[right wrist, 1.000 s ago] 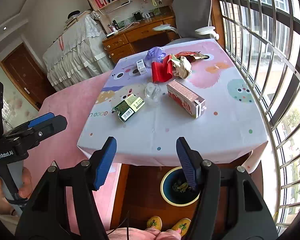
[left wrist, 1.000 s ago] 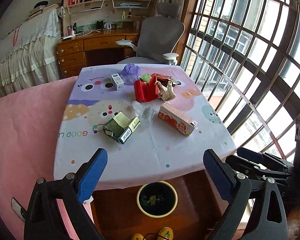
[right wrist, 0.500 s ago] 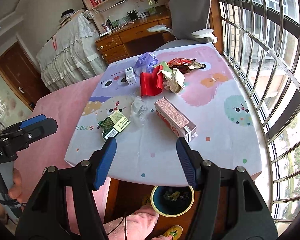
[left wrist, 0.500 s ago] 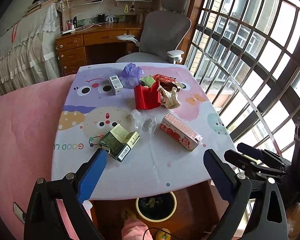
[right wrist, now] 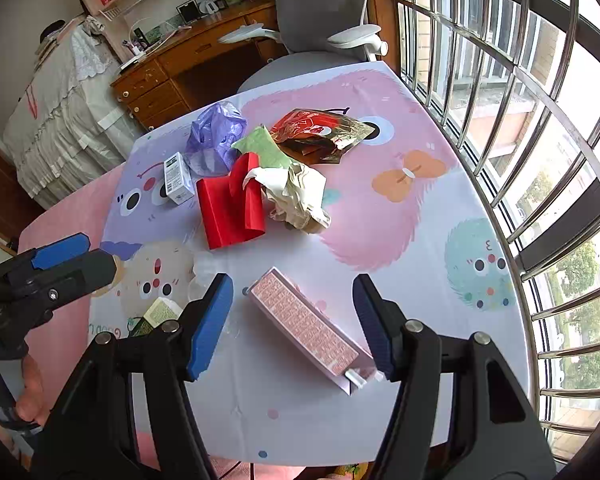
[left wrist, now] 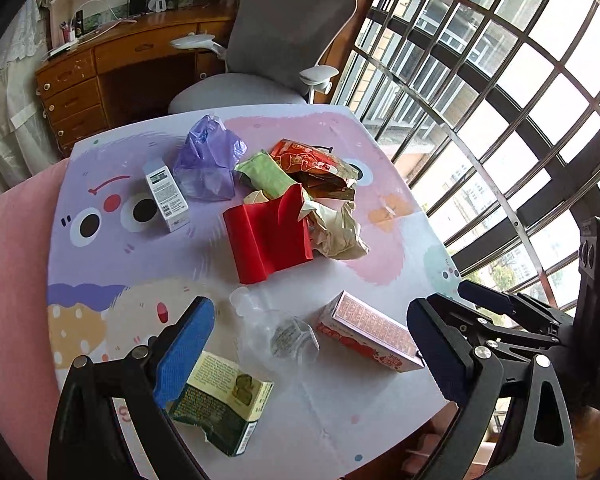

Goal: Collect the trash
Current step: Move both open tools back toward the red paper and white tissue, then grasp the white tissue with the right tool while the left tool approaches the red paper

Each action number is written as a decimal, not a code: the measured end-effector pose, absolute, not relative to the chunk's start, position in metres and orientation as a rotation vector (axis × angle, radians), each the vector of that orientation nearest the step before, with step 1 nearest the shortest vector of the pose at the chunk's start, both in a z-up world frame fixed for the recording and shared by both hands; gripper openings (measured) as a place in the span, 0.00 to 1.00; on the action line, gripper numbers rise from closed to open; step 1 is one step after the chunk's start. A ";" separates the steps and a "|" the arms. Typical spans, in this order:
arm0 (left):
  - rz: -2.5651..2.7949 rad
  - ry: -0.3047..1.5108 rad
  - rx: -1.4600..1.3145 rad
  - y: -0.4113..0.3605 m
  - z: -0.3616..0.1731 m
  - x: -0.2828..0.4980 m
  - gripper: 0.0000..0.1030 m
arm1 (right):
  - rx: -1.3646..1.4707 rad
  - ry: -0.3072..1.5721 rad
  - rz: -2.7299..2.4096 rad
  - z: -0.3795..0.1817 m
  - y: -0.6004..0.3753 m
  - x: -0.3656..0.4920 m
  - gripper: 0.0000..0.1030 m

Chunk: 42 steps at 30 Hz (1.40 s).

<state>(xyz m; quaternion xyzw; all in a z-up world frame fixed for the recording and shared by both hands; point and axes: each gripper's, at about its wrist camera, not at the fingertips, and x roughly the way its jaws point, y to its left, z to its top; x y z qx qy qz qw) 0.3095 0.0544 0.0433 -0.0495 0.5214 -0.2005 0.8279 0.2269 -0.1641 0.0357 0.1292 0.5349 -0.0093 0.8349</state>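
Right wrist view puts the long pink printed carton [right wrist: 306, 330] directly between my right tongs [right wrist: 292, 320], whose blue pads stand spread wide with nothing pinched. Its long axis runs diagonally, from the far left toward the near right, so the pads do not yet square up across its narrow sides; I judge a slight twist of the wrist is needed before closing. My left tongs [left wrist: 306, 354] are also spread and empty, above the crushed clear plastic bottle [left wrist: 278, 330] and the torn green and yellow cardboard box [left wrist: 220, 406] on the cartoon-printed bench [left wrist: 380, 260]. The right tongs are nearer the carton. Farther off lie the folded red paper [right wrist: 230, 210], crumpled beige wrapper [right wrist: 300, 196] and purple plastic bag [right wrist: 214, 138]. The carton's near end is partly hidden behind my right pad, and no bin shows in either view.
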 end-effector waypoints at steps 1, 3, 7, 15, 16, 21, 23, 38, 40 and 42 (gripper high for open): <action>-0.435 1.122 -0.100 0.054 0.034 0.324 0.95 | 0.271 1.142 -0.029 0.028 -0.162 0.240 0.58; -0.444 1.151 -0.086 0.053 0.016 0.347 0.95 | 0.252 1.153 -0.044 0.014 -0.159 0.263 0.58; -0.456 1.202 -0.089 0.054 -0.013 0.386 0.95 | 0.222 1.198 -0.059 -0.020 -0.150 0.300 0.58; -0.409 1.247 -0.129 0.077 -0.039 0.408 0.95 | 0.172 1.272 -0.031 -0.072 -0.140 0.349 0.58; -0.399 1.252 -0.137 0.080 -0.041 0.409 0.95 | 0.164 1.279 -0.030 -0.077 -0.139 0.354 0.58; -0.363 1.278 -0.174 0.080 -0.047 0.410 0.95 | 0.144 1.320 -0.021 -0.102 -0.139 0.369 0.57; -0.355 1.287 -0.191 0.076 -0.050 0.411 0.95 | 0.160 1.334 0.002 -0.108 -0.143 0.371 0.55; -0.279 1.405 -0.275 0.021 -0.104 0.447 0.95 | 0.298 1.304 0.083 -0.110 -0.196 0.363 0.26; -0.265 1.421 -0.288 0.017 -0.112 0.452 0.95 | 0.304 1.307 0.089 -0.111 -0.201 0.360 0.26; -0.252 1.433 -0.310 0.013 -0.118 0.457 0.95 | 0.310 1.308 0.095 -0.111 -0.204 0.358 0.26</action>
